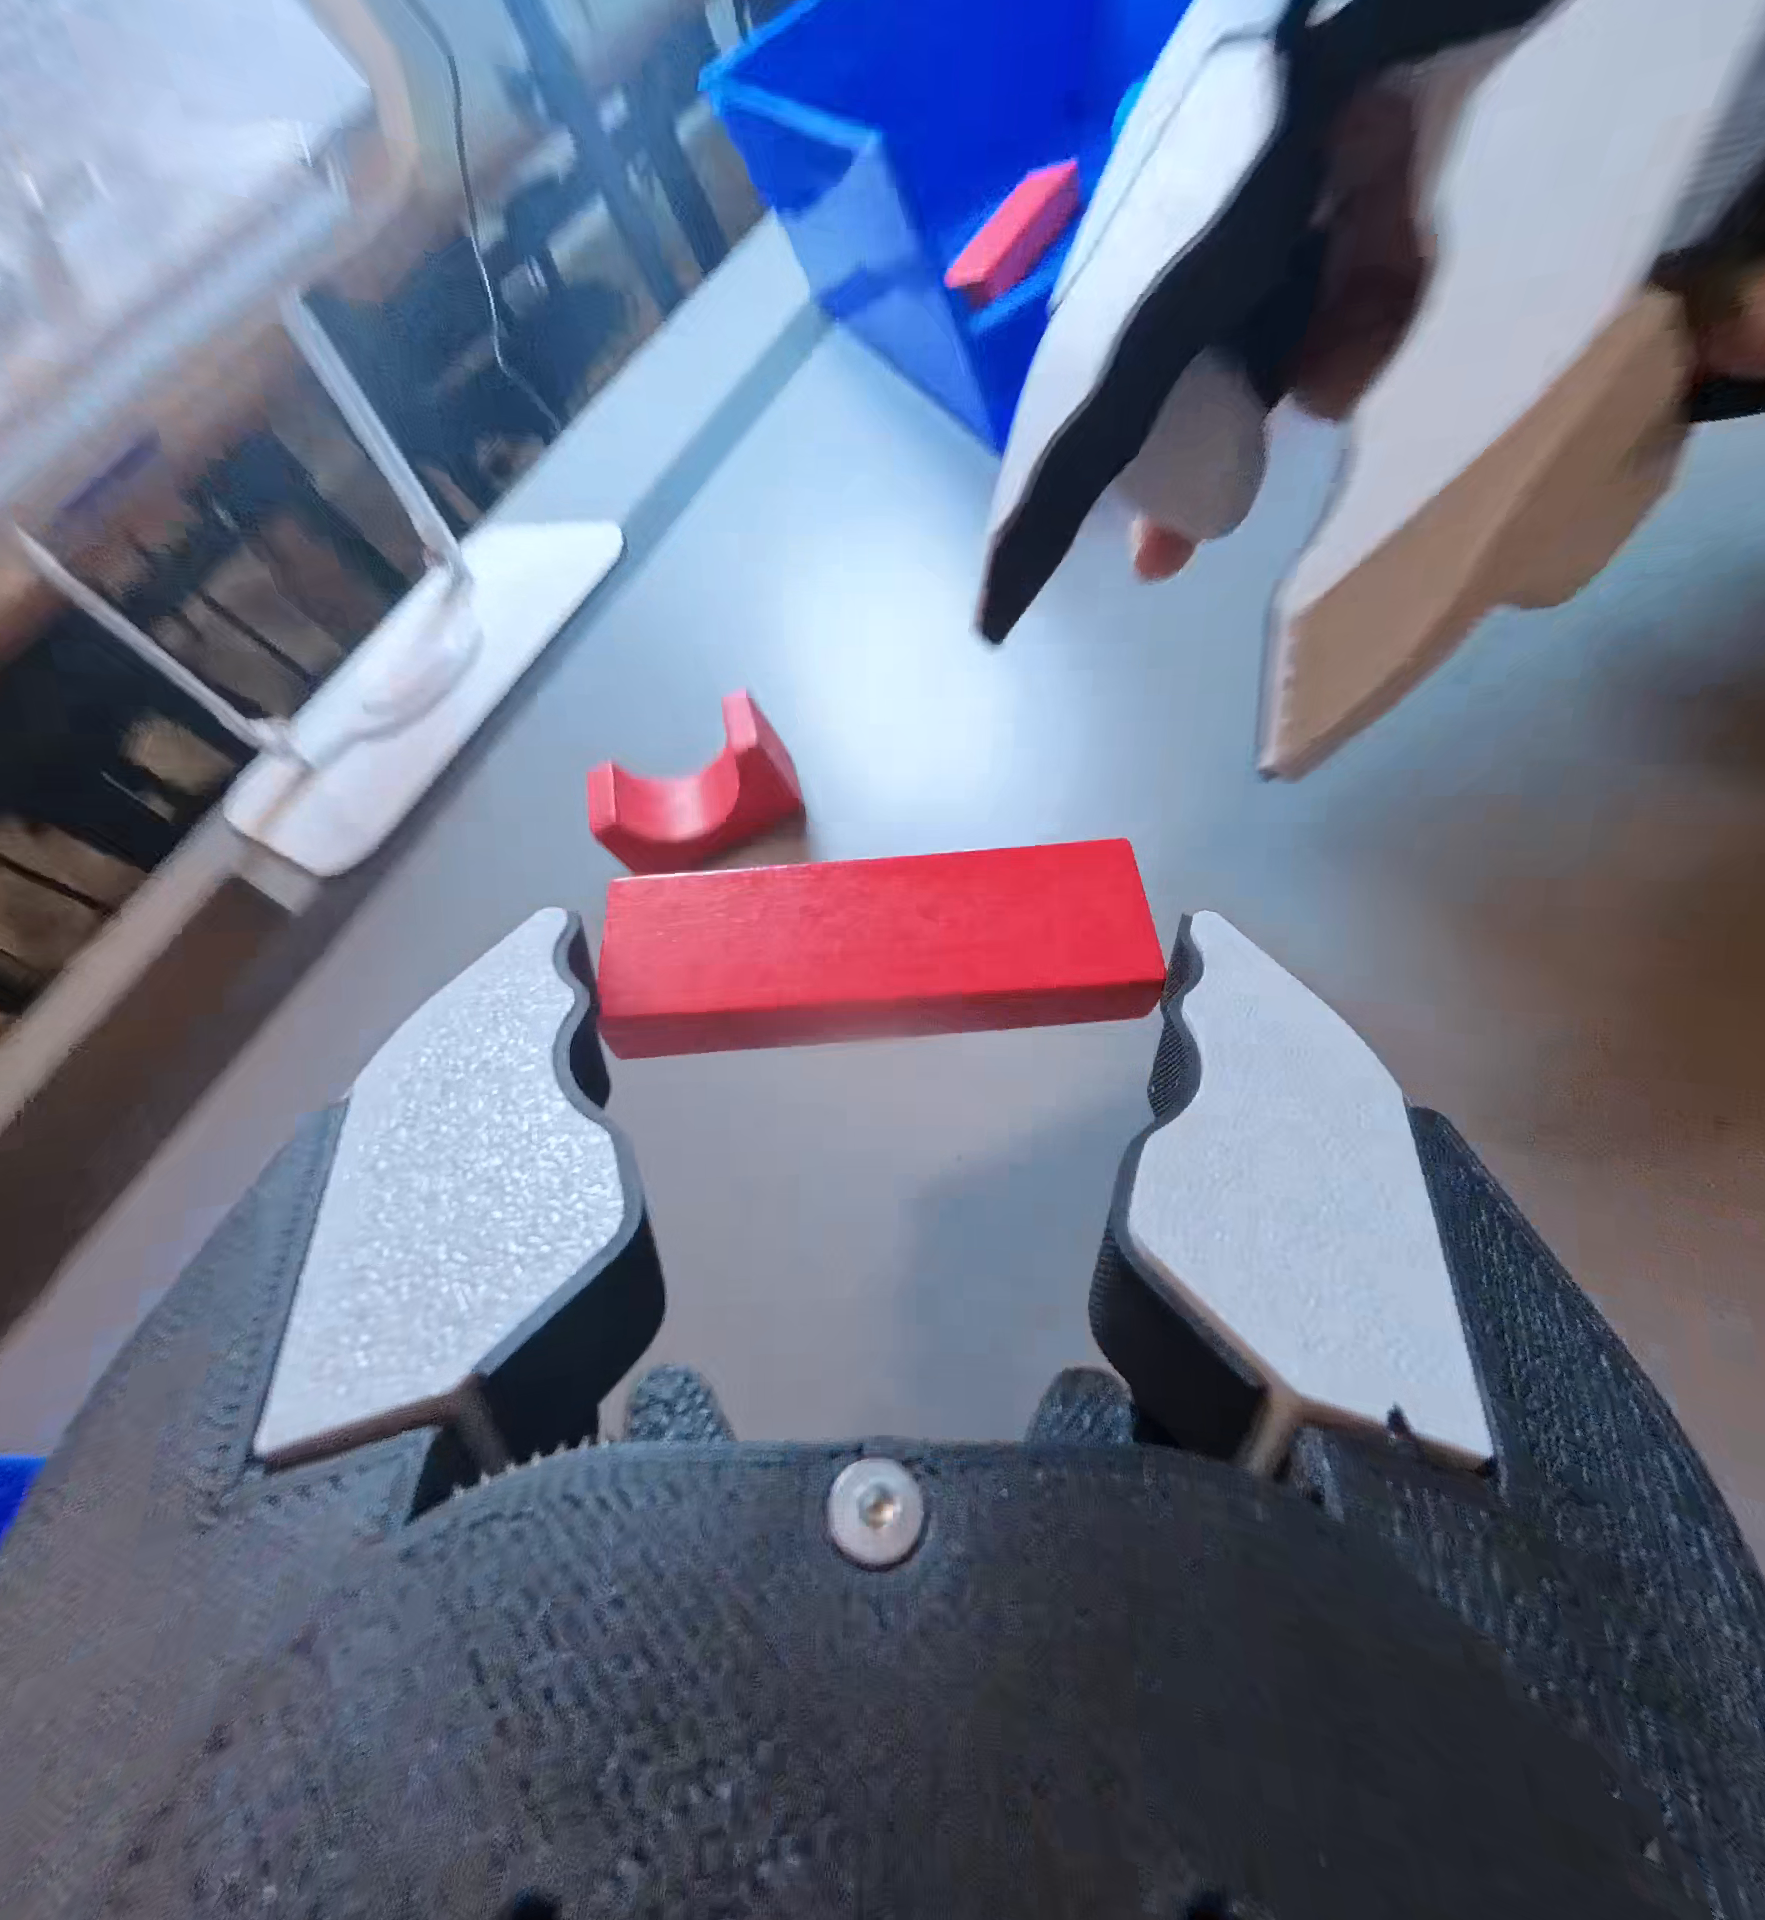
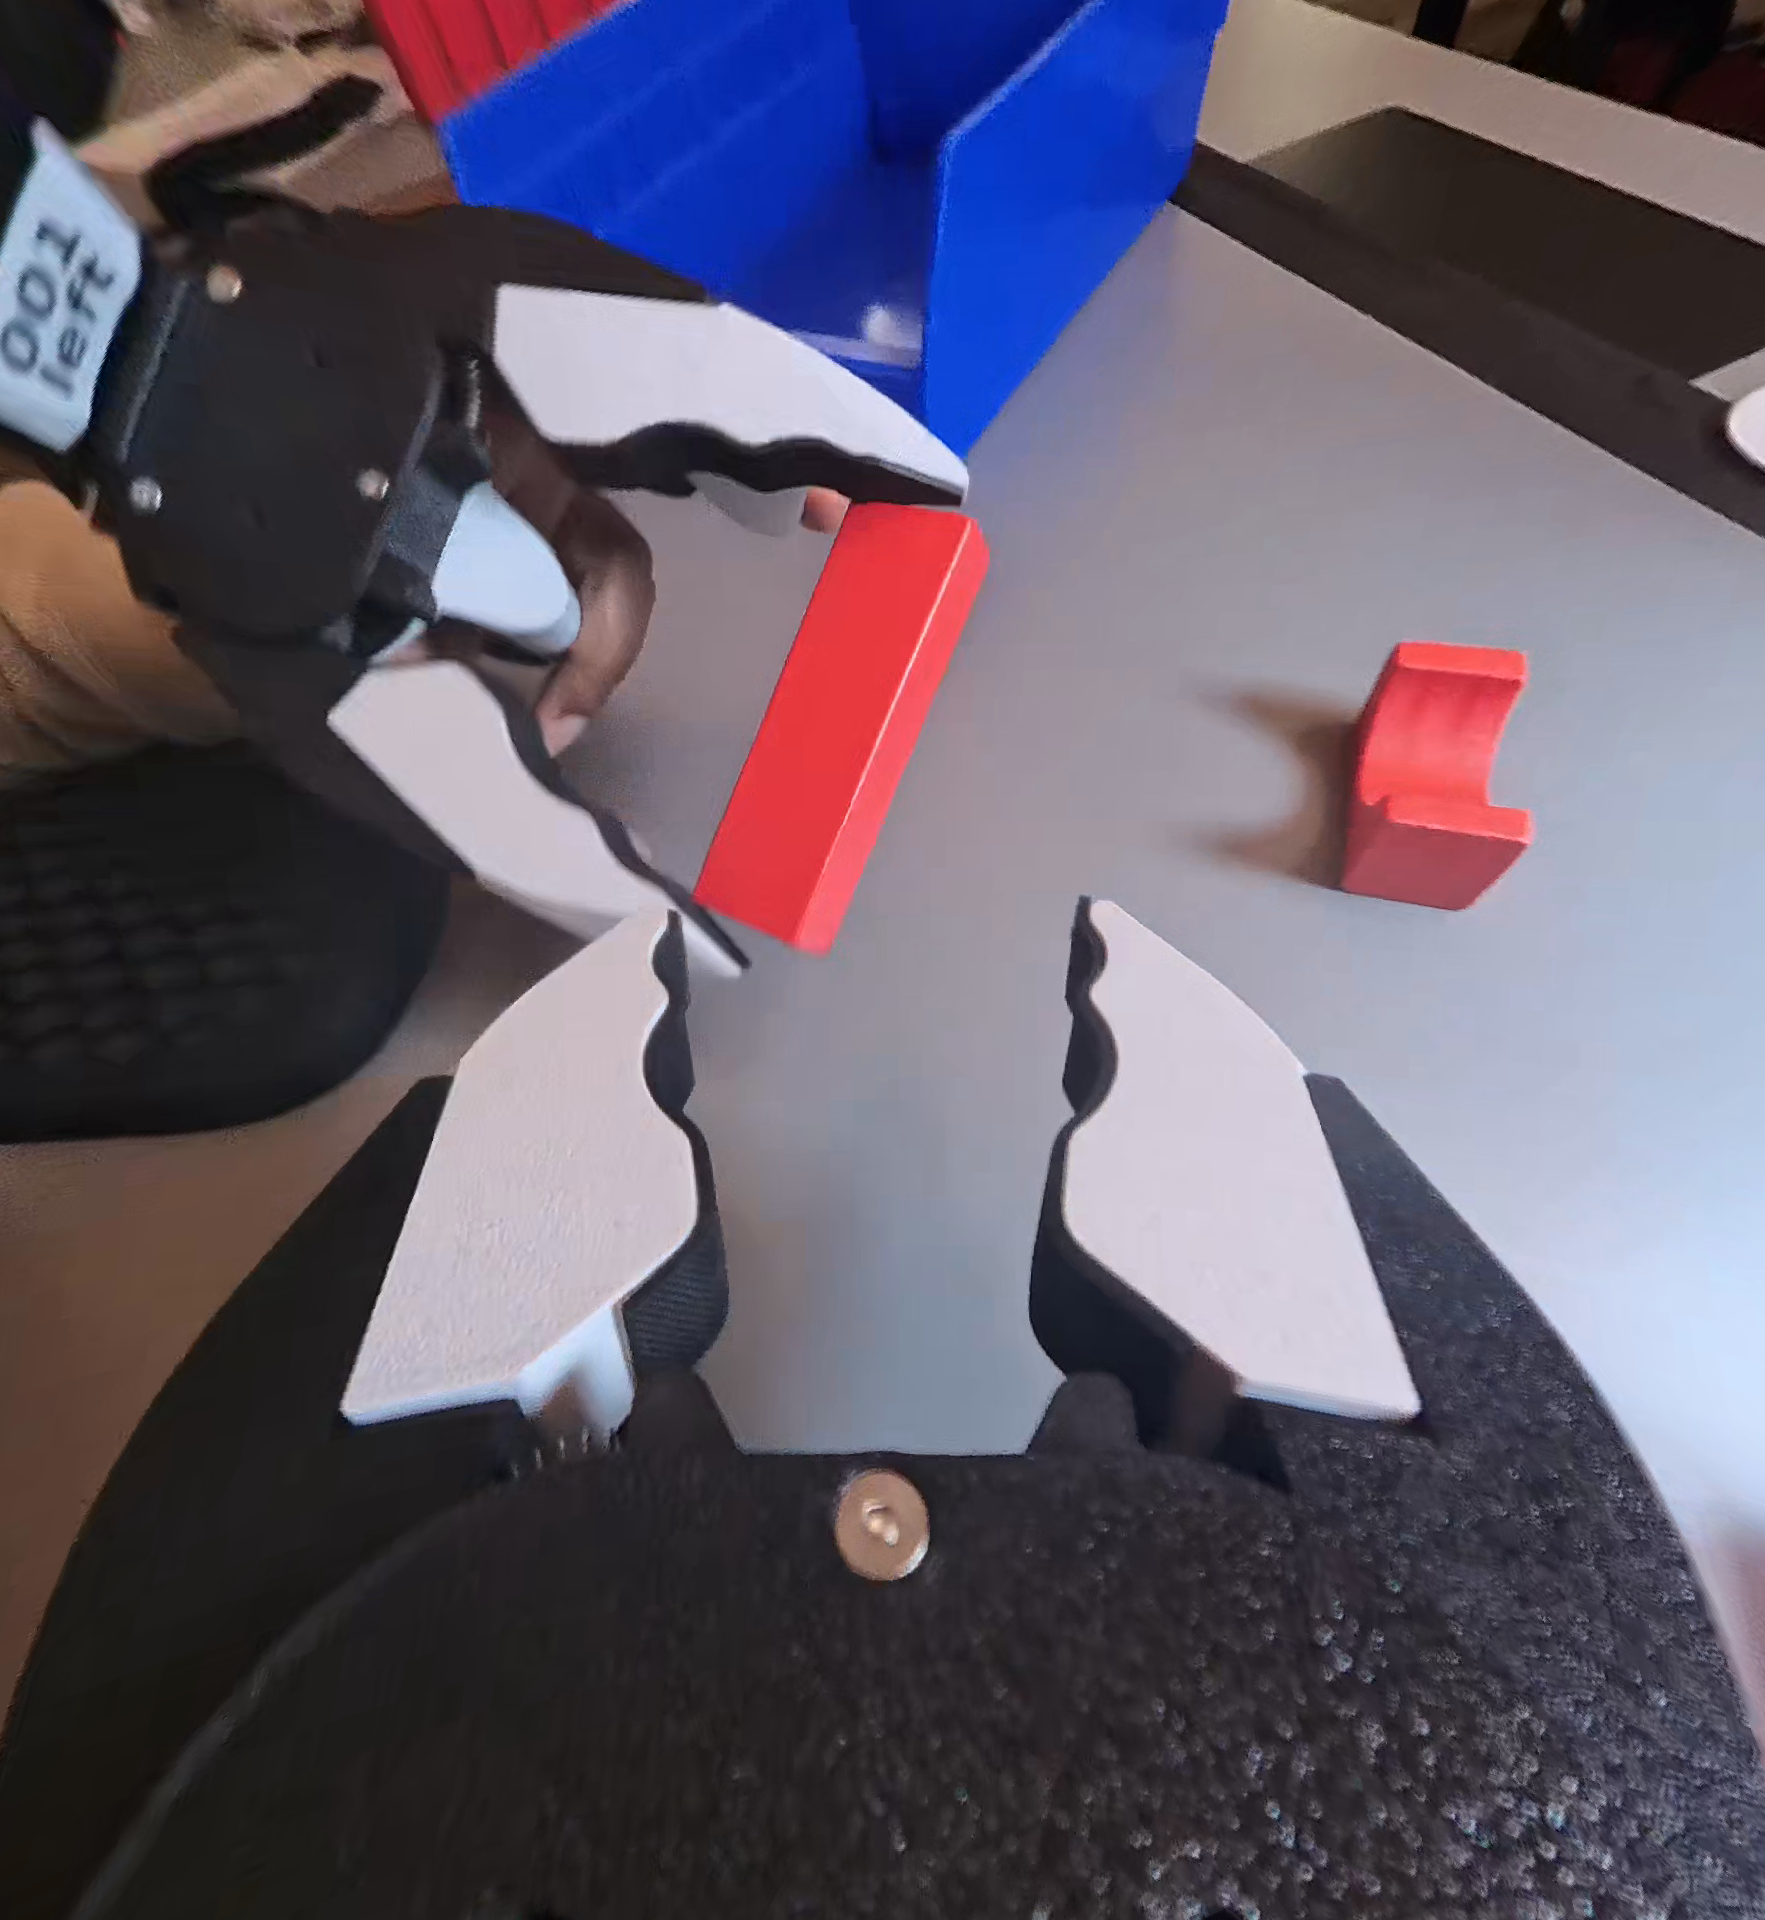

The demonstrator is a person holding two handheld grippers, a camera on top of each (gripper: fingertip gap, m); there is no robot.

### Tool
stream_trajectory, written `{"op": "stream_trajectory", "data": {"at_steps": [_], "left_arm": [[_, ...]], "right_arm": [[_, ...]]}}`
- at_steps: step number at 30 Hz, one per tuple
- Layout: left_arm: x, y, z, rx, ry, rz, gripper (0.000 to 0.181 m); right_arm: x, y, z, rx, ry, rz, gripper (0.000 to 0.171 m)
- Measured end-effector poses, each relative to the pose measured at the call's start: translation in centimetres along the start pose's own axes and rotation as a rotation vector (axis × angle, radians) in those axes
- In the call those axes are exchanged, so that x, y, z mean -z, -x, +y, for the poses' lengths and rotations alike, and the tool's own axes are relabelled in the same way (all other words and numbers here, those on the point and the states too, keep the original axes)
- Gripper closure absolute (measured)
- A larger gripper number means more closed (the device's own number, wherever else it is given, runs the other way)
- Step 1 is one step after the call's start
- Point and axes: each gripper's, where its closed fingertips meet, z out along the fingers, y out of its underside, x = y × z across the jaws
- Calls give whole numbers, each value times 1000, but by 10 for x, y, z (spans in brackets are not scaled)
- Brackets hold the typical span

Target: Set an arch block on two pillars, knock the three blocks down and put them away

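A long red pillar block (image 1: pixel 873 940) lies on the grey table (image 1: pixel 857 1247). My left gripper (image 1: pixel 878 935) has a fingertip against each end of it and is shut on it lengthwise; the right wrist view shows the same grip (image 2: pixel 852 727) on the block (image 2: pixel 847 717). A red arch block (image 1: pixel 696 800) lies just beyond with its hollow facing up, and it also shows in the right wrist view (image 2: pixel 1429 779). A second red pillar block (image 1: pixel 1013 234) lies inside the blue bin (image 1: pixel 857 260). My right gripper (image 2: pixel 878 914) is open and empty, hovering over the table near the held block (image 1: pixel 1132 696).
The blue bin (image 2: pixel 753 208) stands at the far side of the table. A white stand base (image 1: pixel 442 675) sits by the left table edge. A black mesh chair (image 2: pixel 130 935) is beside the table. A dark flat pad (image 2: pixel 1480 208) lies at the back right. There is about 6 cm between the tips of the two grippers.
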Motion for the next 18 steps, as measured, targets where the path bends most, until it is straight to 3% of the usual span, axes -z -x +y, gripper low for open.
{"op": "stream_trajectory", "data": {"at_steps": [5,8,12,16,18], "left_arm": [[15,-23,-31,-250,-63,-109,77],[14,-28,-34,-290,-37,-142,77],[9,-26,-25,-290,0,-165,79],[16,-16,-24,-143,-48,-131,87],[21,-12,-21,-41,-88,-86,92]], "right_arm": [[-3,25,-16,-8,-43,13,114],[-13,30,-8,98,21,118,133],[-17,20,-3,210,79,222,136],[12,-31,-11,144,58,339,137],[50,-81,-16,85,23,490,155]]}}
